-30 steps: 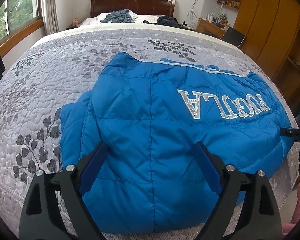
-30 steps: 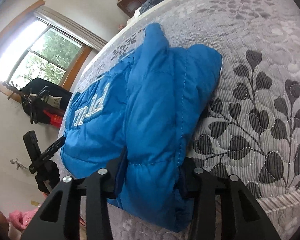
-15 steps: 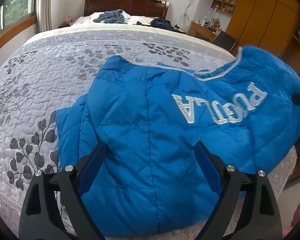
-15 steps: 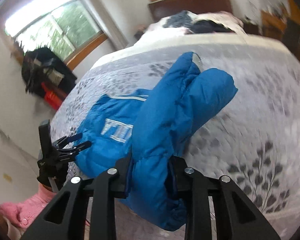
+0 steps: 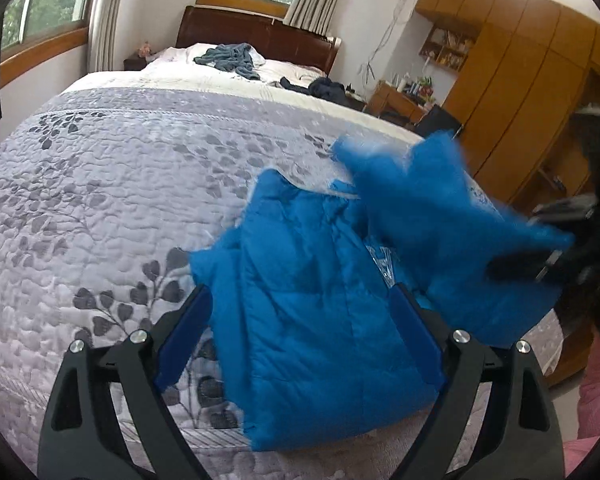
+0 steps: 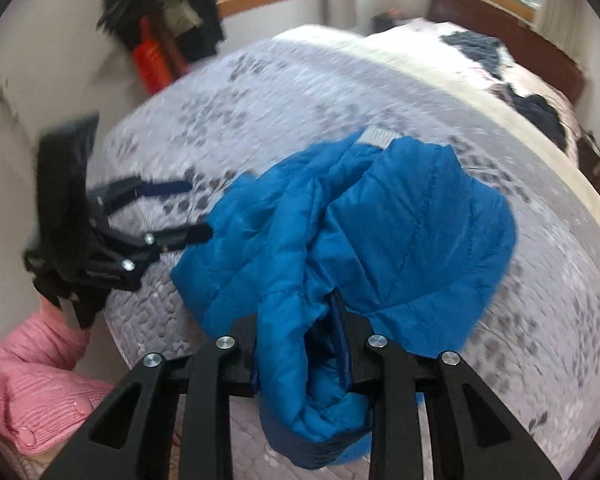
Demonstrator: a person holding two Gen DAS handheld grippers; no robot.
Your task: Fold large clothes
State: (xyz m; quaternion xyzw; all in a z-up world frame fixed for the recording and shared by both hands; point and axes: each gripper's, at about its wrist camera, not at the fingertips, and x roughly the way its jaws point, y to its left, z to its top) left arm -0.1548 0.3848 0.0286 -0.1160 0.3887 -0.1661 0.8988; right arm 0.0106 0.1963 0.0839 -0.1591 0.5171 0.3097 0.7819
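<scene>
A blue puffer jacket (image 5: 300, 264) lies at the near edge of the bed. My left gripper (image 5: 300, 328) hovers open over its lower left part, one finger on each side of the fabric and gripping nothing. My right gripper (image 5: 540, 264), blurred at the right, holds the jacket's right side lifted and doubled over the middle. In the right wrist view the right gripper (image 6: 300, 340) is shut on a thick bunch of the jacket (image 6: 412, 232). The left gripper (image 6: 180, 212) stands open beside the jacket's far edge. The white lettering is almost wholly covered.
The grey leaf-print quilt (image 5: 100, 200) covers the bed. Loose clothes (image 5: 232, 60) lie near the headboard. A wooden wardrobe (image 5: 520, 100) stands to the right. A pink sleeve (image 6: 32, 392) shows at the bed's near edge. Dark bags (image 6: 160, 12) hang by the window.
The right gripper has lifted the jacket's right side and swung it over the lettering towards the left. The left gripper stays open and now sits nearer the jacket's left edge.
</scene>
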